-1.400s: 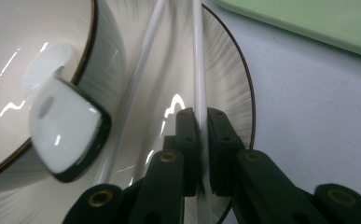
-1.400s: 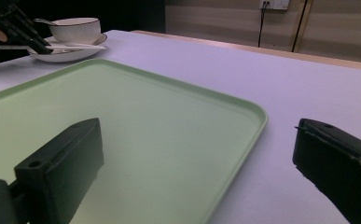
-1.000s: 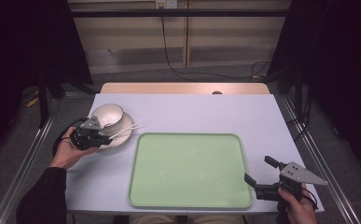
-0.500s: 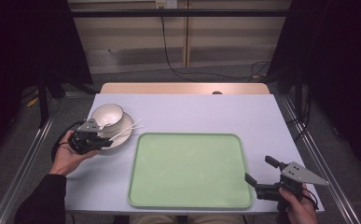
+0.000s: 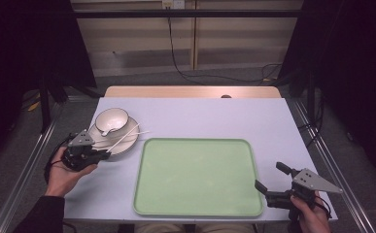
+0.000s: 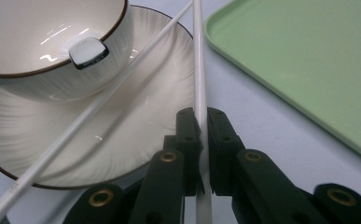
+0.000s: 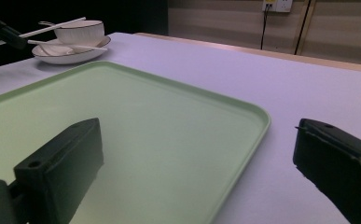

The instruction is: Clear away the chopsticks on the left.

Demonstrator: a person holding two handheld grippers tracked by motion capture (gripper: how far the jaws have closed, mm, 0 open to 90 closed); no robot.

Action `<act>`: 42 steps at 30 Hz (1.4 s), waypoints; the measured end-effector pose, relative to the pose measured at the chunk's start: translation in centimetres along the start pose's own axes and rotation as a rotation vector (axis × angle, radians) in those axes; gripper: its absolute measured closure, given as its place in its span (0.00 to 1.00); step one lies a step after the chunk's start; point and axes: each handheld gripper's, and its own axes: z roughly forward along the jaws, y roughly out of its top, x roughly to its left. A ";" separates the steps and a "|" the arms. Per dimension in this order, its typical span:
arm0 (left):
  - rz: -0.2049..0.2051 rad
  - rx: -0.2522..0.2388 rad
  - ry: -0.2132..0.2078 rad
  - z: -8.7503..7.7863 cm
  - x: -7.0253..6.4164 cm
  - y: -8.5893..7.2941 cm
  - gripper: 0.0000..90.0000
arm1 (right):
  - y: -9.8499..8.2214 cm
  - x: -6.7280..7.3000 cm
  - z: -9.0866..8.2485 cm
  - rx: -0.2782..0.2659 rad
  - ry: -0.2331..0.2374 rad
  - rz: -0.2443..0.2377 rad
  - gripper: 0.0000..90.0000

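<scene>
Glossy white porcelain is catching the light at the table's left side: a ribbed bowl point(image 5: 111, 119) with a thin dark rim is sitting on a matching fluted plate point(image 5: 127, 141), and a spoon handle point(image 6: 88, 52) is poking up over the bowl's edge. Two slim white chopsticks are lying across the plate. The left gripper point(image 6: 201, 126) is pinching one chopstick point(image 6: 199, 74) between its black jaws, which are pressing together on the stick just at the plate's near rim; the other chopstick point(image 6: 94, 109) is resting slantwise on the plate beside it. In the high view the left hand point(image 5: 64, 170) is holding that gripper at the table's left edge.

A smooth, matt green tray point(image 5: 197, 177) with rounded corners and a raised lip is lying in the middle of the pale lavender table point(image 5: 234, 116), its surface bare, its left edge near the plate but apart from it. The right gripper point(image 5: 268, 180) is hovering by the tray's near right corner, jaws spreading wide with nothing between them. The table's far half is lying open.
</scene>
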 end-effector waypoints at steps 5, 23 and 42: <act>-0.004 0.008 0.011 -0.3 -1.2 -0.2 0.94 | 0.0 0.0 0.0 0.000 0.000 -0.001 0.01; -0.103 0.024 0.062 -1.6 -5.9 -1.2 0.94 | 0.1 0.1 0.0 -0.003 -0.001 -0.010 0.01; -0.261 -0.009 0.111 -0.1 -9.2 -1.1 0.94 | 0.1 0.2 0.0 -0.003 -0.009 -0.017 0.01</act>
